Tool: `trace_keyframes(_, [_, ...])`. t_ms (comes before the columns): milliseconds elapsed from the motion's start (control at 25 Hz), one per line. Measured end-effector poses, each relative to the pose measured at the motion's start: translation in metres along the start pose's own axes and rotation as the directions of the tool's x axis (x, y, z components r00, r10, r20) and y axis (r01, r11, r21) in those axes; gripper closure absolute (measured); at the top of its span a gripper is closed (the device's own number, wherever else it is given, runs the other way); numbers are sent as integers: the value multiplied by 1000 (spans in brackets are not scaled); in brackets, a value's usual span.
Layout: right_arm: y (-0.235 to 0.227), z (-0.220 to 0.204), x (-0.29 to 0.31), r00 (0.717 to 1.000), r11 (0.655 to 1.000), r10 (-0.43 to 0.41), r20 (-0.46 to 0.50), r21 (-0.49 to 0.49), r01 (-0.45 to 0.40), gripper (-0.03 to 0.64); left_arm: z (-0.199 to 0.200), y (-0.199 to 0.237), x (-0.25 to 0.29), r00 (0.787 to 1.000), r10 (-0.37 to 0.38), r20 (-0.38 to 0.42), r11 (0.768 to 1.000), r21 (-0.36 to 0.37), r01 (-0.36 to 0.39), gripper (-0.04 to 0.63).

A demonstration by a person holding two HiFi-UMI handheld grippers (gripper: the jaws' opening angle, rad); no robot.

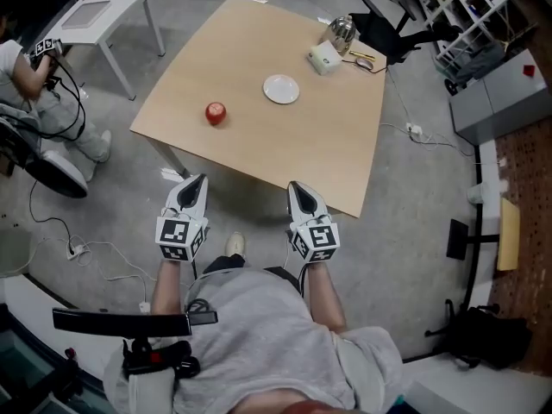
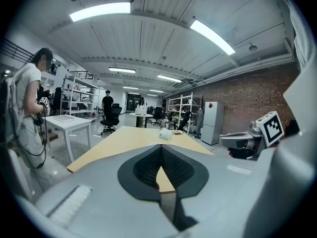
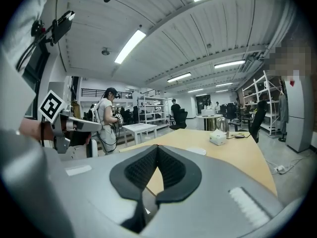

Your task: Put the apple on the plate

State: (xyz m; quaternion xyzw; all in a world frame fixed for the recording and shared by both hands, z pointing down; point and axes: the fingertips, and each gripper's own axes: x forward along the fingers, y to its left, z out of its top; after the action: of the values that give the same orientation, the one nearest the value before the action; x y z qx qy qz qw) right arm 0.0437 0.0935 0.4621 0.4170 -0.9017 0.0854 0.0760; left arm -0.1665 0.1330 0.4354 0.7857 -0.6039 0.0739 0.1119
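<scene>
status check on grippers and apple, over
Shut, empty: left gripper, right gripper, both short of the table. Untouched on it: apple, left of the plate. Nothing between them.

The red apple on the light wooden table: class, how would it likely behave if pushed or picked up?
The round red apple would probably roll rather than slide if nudged, since nothing on the bare light wooden table stands near it. Its smooth skin and curved sides may slip in a pinch. It looks solid, so it is likely firm, not squashy.
</scene>
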Motion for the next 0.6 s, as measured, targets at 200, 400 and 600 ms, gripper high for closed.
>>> trace_keyframes(200, [-4, 2, 24, 999, 999, -30, -28, -14, 30, 611, -2, 24, 23, 1000, -22, -1, 999, -28, 22, 575])
trace_keyframes(400, [-8, 2, 42, 998, 999, -40, -51, -15, 39, 611, -5, 43, 33, 1000, -15, -9, 999, -49, 15, 575])
trace_keyframes(600, [-16, 1, 61, 998, 999, -33, -57, -7, 33, 611, -4, 58, 45, 1000, 9, -15, 999, -50, -9, 575])
